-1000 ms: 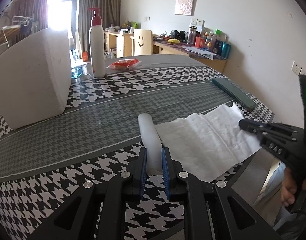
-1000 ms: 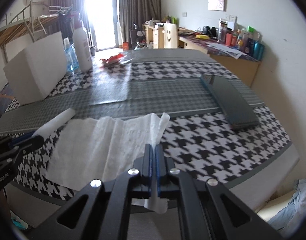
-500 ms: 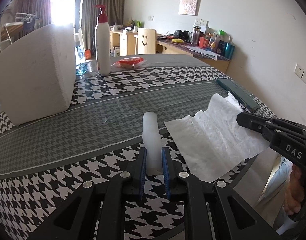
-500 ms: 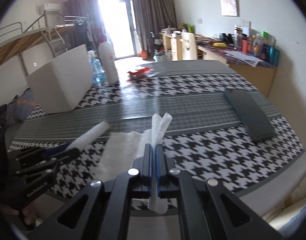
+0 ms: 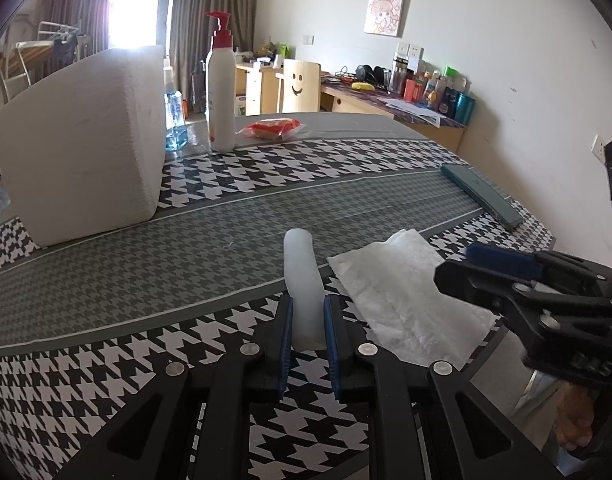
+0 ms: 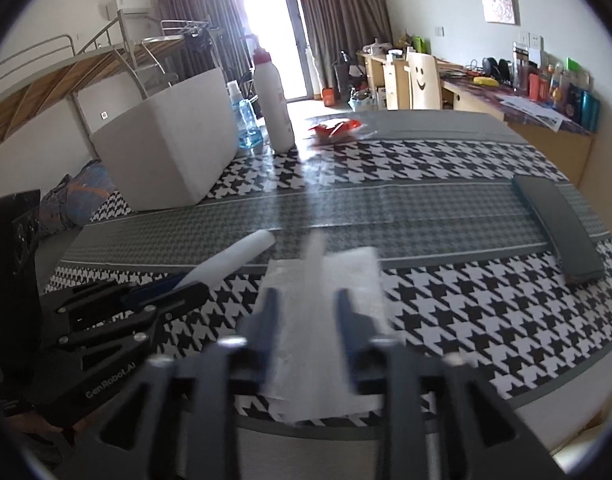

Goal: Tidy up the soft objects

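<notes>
A white paper towel [image 5: 402, 300] lies folded over on the houndstooth table near its front edge; it also shows in the right wrist view [image 6: 326, 320]. My left gripper [image 5: 308, 336] is shut on a white roll [image 5: 302, 276] that rests on the table just left of the towel. The roll also shows in the right wrist view [image 6: 230, 260]. My right gripper [image 6: 306, 320] is open above the towel, blurred by motion, with nothing between its fingers. It appears in the left wrist view [image 5: 502, 272] at the right, over the towel's edge.
A large white foam block [image 5: 82, 144] stands at the back left. A pump bottle [image 5: 220, 88], a blue-liquid bottle [image 5: 174, 116] and a red packet [image 5: 274, 128] are behind it. A dark green flat box [image 5: 482, 196] lies at the right edge.
My right gripper carried the towel's corner leftward, folding the sheet over, then opened and let it go. My left gripper stayed shut on the roll.
</notes>
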Available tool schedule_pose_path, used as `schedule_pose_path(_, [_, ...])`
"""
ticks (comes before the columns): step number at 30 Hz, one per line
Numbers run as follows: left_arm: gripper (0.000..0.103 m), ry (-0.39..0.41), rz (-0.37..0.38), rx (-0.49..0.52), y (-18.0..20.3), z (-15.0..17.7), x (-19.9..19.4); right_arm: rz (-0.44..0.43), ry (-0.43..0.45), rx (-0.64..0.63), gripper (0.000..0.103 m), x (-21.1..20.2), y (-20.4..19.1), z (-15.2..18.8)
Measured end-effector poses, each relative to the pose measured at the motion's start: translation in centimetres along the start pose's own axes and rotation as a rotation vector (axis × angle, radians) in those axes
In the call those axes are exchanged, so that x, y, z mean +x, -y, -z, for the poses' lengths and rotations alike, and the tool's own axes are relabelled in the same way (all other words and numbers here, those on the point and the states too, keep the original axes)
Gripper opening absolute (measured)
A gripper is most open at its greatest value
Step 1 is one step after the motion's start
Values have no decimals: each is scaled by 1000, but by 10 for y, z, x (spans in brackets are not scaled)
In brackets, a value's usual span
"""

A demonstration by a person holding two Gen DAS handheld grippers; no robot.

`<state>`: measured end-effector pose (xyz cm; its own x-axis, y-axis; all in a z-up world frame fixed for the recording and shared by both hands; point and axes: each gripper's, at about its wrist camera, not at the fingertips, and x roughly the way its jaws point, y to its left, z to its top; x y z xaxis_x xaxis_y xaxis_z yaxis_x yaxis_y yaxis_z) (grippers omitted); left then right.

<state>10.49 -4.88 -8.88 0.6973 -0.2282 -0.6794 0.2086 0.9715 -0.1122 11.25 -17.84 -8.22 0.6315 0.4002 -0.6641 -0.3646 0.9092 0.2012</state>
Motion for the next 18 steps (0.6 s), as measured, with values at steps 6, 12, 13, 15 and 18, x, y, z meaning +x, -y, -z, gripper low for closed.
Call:
schedule_pose_path(6, [16,-2,-3,-7,-3,1,-1,-7,24,-15,67,-8,-4,2])
schedule_pose_path(12, [16,-21,-4,15,1,2,3,45,-20,-8,68,6,1,4])
schedule_pose_path(13, [16,-24,-2,16,0,3,4,52,-31,-11,68,9,0,4])
schedule_pose_path(15, [16,-30,0,21,1,3,5,55,-52,-14,68,15,0,5])
schedule_pose_path(18, [16,-34,-10,26,2,4,6,65,-73,-26,68,21,-2,8])
